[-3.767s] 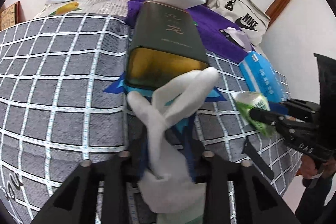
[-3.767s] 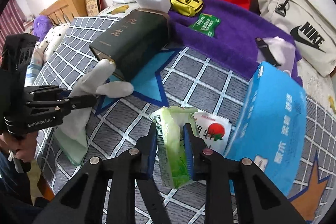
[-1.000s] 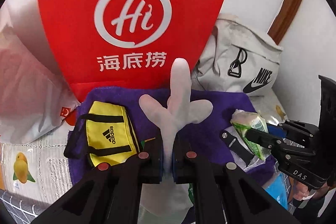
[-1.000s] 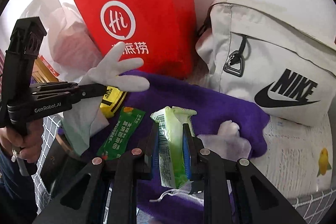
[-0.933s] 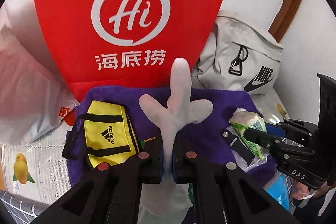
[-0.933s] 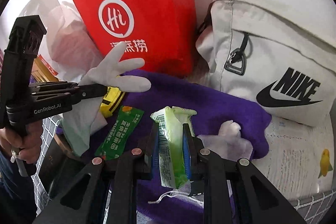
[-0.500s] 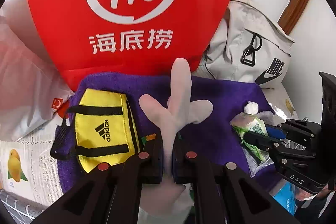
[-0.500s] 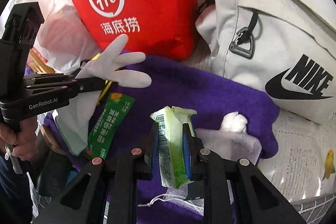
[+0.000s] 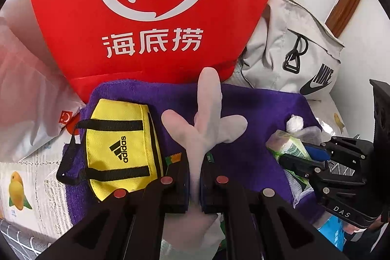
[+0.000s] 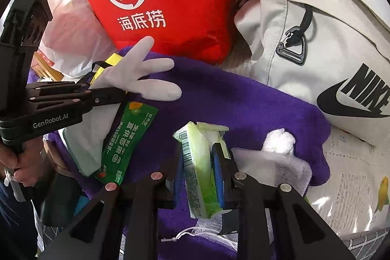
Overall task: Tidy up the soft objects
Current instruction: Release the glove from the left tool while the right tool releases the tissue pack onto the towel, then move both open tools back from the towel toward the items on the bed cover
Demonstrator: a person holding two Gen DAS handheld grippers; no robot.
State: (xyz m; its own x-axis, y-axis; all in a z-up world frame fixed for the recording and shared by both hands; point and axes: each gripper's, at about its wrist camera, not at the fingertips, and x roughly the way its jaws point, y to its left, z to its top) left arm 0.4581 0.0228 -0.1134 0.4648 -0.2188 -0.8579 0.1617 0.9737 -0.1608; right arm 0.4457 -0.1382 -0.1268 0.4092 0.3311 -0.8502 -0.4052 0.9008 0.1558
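— What has shifted since a second ago?
— Both hands have sunk toward the purple towel [image 9: 263, 113]; the red bag [image 9: 151, 11] fills more of the left view.
— And the white glove [image 9: 207, 123]?
— Pinched tight in the left gripper [image 9: 194, 177], its fingers closed on it, above the towel, just right of the yellow pouch [image 9: 119, 143].
— The green tissue pack [image 10: 198, 162]?
— Between the fingers of the right gripper [image 10: 198, 167], which are opening; the right one seems to stand just off the pack, though that is hard to judge. A white mesh bag [image 10: 275, 162] lies to its right, a green sachet [image 10: 129, 135] to its left, the grey backpack [image 10: 316, 40] beyond.
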